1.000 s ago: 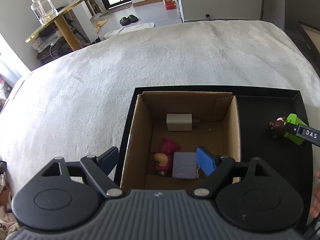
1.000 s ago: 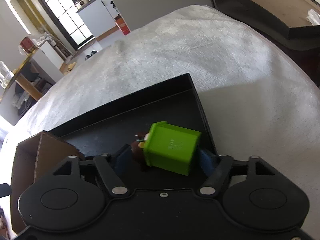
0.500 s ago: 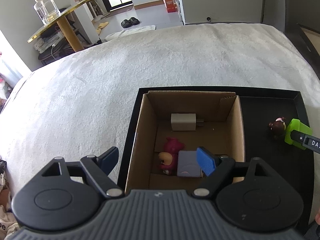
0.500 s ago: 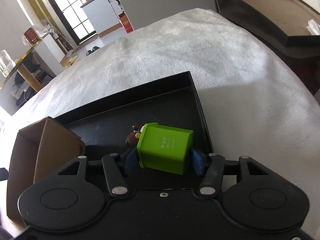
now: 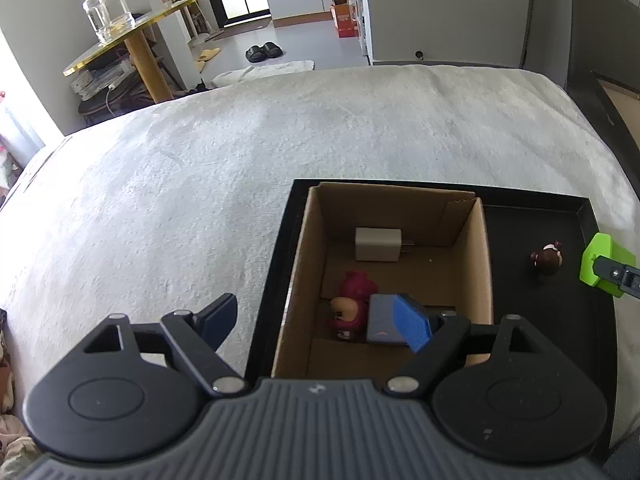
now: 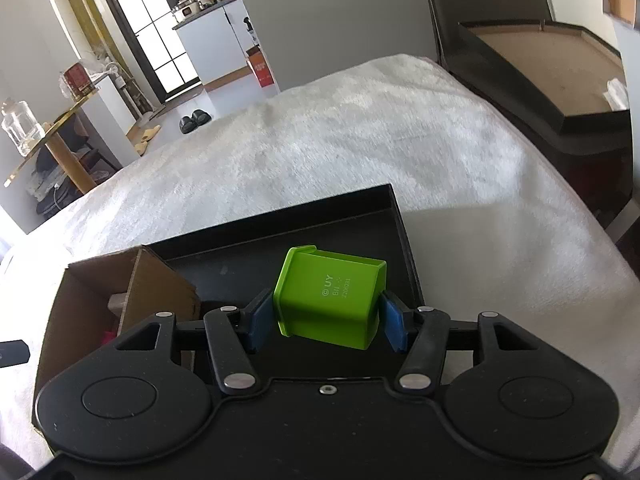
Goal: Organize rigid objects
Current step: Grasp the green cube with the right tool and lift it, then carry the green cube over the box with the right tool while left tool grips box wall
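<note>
My right gripper (image 6: 326, 322) is shut on a green plastic box (image 6: 330, 300) and holds it above the black tray (image 6: 352, 216); the box also shows at the right edge of the left wrist view (image 5: 606, 262). A cardboard box (image 5: 470, 264) stands in the tray (image 5: 576, 208) and holds a white charger (image 5: 378, 244), a pink plush bear (image 5: 352, 304) and a grey block (image 5: 382, 324). A small brown figurine (image 5: 548, 258) stands on the tray floor, right of the cardboard box. My left gripper (image 5: 320, 322) is open and empty over the box's near left corner.
The tray lies on a white fuzzy blanket (image 5: 200, 184). A dark wooden frame (image 6: 560, 92) borders the bed at the right. A gold-topped side table with a glass jar (image 5: 106, 12) stands beyond the bed's far left.
My right gripper closed on the green box and lifted it up off the tray, leaving the brown figurine behind. My left gripper drew back a little.
</note>
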